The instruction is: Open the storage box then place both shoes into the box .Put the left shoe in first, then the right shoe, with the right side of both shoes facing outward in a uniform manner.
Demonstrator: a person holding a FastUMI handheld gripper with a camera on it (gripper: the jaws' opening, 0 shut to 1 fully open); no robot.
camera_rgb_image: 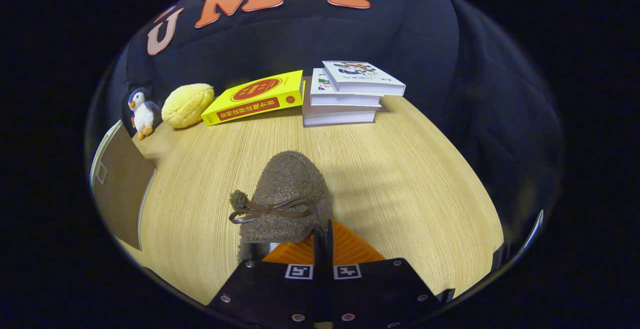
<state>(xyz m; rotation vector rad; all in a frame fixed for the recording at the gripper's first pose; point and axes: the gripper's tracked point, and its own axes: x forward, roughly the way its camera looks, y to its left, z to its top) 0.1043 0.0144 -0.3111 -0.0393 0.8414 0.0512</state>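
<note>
Gripper (322, 241) low centre, orange fingers (350, 249) nearly together, seemingly pinching the fuzzy brown shoe (285, 194) by its rear edge, hard to confirm. Books (350, 94), penguin (141, 113) up top.

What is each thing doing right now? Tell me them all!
hand-held gripper: orange fingers pressed together, pinching the shoe's rim
shoe: fuzzy and brown, bow tied, toe pointing away, held by its rim
storage box: door open beside the table
yellow book: leaning tilted on the stack
book stack: piled flat
toy penguin: standing up
</note>
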